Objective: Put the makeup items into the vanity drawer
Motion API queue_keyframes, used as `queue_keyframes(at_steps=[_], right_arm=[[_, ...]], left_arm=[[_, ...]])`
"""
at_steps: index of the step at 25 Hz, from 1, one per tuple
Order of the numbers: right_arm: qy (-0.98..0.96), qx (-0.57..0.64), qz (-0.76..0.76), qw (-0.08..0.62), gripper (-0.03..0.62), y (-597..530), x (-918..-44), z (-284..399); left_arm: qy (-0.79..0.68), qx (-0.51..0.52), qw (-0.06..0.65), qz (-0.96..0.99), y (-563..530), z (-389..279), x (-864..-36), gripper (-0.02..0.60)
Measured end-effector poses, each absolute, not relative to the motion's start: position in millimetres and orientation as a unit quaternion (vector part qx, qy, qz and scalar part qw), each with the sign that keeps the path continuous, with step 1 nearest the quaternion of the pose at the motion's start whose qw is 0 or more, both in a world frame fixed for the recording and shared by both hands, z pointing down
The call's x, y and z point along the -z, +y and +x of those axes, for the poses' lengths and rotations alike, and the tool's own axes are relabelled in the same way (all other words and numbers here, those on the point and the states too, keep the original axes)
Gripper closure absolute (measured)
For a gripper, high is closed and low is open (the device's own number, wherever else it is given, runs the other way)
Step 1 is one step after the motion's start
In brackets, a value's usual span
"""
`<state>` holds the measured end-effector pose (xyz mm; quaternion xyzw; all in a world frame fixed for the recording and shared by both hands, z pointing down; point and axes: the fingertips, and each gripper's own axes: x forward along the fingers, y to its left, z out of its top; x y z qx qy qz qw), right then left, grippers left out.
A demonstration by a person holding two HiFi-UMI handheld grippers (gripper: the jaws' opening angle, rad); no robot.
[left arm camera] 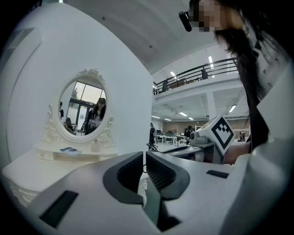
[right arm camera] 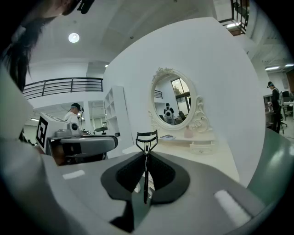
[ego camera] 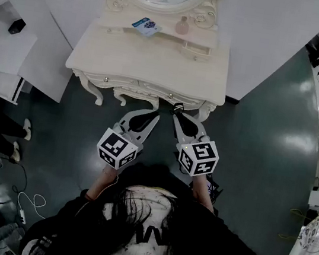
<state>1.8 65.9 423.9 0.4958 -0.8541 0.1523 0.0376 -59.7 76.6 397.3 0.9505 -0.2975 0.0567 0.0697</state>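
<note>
Head view: cream vanity desk (ego camera: 152, 62), carved scrolls, curved legs, matte top. Drawer (ego camera: 139, 85) front looks shut, small knobs. Left gripper (ego camera: 152, 115) and right gripper (ego camera: 177, 116) hover just before it. Pink bottle (ego camera: 182, 25) and blue packet (ego camera: 145, 26) on upper shelf.

Left gripper view: ribbed dark pads almost meeting, nothing between. Best used to pull knob straight out first.

Right gripper view: thin black metal eyelash curler (right arm camera: 147, 142) pinched upright along stem. Likely slippery: keep squeeze firm, lay it flat in drawer.

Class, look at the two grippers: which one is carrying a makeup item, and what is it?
The right gripper: its jaws are closed on a black eyelash curler that stands upright between them. The left gripper has its jaws together, holding nothing.
</note>
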Motion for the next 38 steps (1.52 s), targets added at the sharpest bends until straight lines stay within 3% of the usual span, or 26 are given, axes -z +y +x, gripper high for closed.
queue_keyframes(at_steps=[38], right_arm=[[-0.854, -0.173, 0.487, 0.058, 0.557, 72, -454, 88]], left_arm=[[-0.318, -0.075, 0.086, 0.941, 74, 18, -419, 0.562]])
